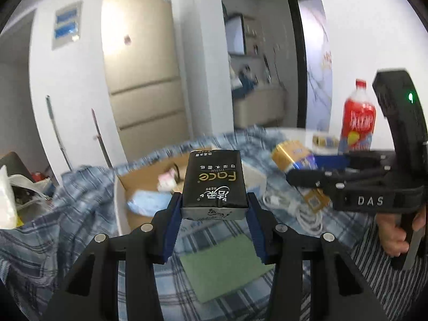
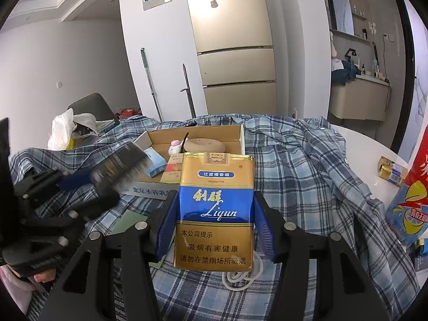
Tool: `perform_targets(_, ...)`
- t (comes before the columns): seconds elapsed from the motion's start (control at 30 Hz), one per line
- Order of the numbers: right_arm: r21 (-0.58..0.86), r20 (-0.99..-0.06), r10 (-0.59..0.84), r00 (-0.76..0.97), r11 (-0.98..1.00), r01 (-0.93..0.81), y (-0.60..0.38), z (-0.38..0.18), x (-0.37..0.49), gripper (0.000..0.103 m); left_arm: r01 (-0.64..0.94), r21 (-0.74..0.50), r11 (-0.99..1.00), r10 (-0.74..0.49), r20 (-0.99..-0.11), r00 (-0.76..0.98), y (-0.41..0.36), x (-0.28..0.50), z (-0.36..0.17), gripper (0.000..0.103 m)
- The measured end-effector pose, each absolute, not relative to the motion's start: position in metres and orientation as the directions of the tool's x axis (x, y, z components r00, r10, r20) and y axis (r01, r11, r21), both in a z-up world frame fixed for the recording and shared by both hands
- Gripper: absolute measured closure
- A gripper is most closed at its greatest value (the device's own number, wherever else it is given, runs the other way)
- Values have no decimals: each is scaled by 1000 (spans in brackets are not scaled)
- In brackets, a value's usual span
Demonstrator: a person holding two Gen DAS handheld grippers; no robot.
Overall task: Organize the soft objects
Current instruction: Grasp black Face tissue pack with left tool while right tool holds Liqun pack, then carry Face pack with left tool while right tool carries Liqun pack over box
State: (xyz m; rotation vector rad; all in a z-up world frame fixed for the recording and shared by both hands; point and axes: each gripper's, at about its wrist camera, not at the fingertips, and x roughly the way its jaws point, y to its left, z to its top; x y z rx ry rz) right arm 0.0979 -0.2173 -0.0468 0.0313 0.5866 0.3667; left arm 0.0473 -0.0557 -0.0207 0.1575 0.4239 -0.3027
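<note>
My left gripper [image 1: 214, 208] is shut on a black tissue pack [image 1: 214, 184] and holds it up over the plaid cloth, just in front of the cardboard box [image 1: 139, 179]. My right gripper [image 2: 214, 222] is shut on a gold and blue cigarette pack [image 2: 215, 214], held upright in front of the same box [image 2: 240, 139]. The box holds a blue tissue pack [image 2: 155, 164], a small pink toy [image 2: 175, 145], a tan ring-shaped piece [image 2: 204, 144] and a red and white pack [image 2: 172, 169]. The left gripper shows blurred at the left of the right wrist view [image 2: 80, 184].
A blue plaid shirt [image 2: 307, 165] covers the white table [image 2: 361, 144]. A green pad [image 1: 222, 267] and a white cable [image 1: 305, 214] lie on it. A red drink bottle [image 1: 358, 117] and small gold boxes [image 2: 392, 172] stand at the right. A fridge [image 2: 235, 53] stands behind.
</note>
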Motion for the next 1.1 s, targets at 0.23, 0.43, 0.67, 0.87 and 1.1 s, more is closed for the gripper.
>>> perform_targets(0.23, 119, -403, 397, 825, 916, -382, -221, -34, 72, 50, 265, 12, 964, -244, -344, 906, -31, 40, -10, 54)
perform_targets(0.43, 93, -355, 396, 847, 916, -390, -220, -29, 63, 50, 237, 24, 971, -220, -285, 933, -29, 33, -8, 54)
perform_targets(0.67, 81, -356, 386, 851, 920, -383, -220, -30, 64, 50, 241, 34, 970, -225, -247, 943, -31, 25, -4, 54)
perform_targets(0.87, 105, -334, 368, 868, 929, -354, -229, -28, 61, 50, 241, 25, 970, -227, -248, 942, -30, 26, -4, 54)
perform_targets(1.1, 102, -299, 313, 901, 950, -296, -234, -24, 55, 50, 213, 22, 977, -201, -246, 948, -30, 27, -6, 54)
